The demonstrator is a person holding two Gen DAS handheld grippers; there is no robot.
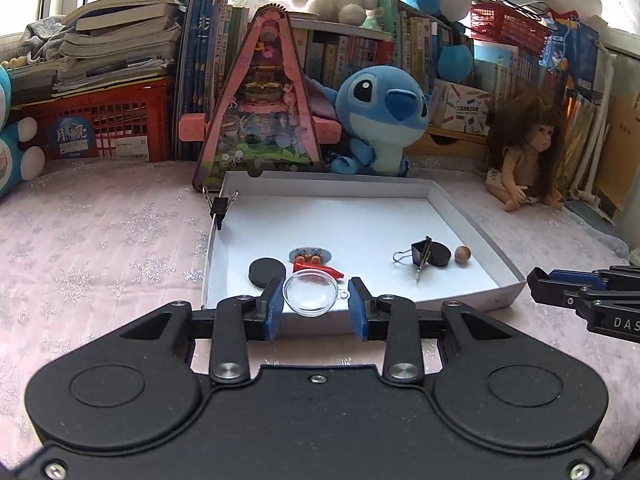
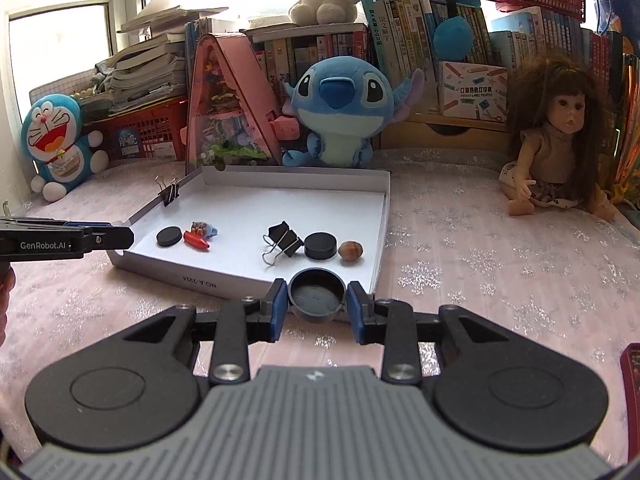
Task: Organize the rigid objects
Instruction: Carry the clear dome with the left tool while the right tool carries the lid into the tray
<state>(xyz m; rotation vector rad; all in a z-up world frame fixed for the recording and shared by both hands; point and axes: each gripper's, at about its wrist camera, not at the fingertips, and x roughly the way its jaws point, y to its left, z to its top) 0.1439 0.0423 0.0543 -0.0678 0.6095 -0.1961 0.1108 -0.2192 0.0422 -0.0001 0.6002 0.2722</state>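
Nearby, white tray [image 2: 382, 216], Stitch plush [image 2: 340, 108], doll [image 2: 560, 140]

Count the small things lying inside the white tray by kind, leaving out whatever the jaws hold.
Loose inside the white tray:
Black discs: 2
Loose binder clips: 1
Red pieces: 1
Blue oval pieces: 1
Brown nuts: 1
Total: 6
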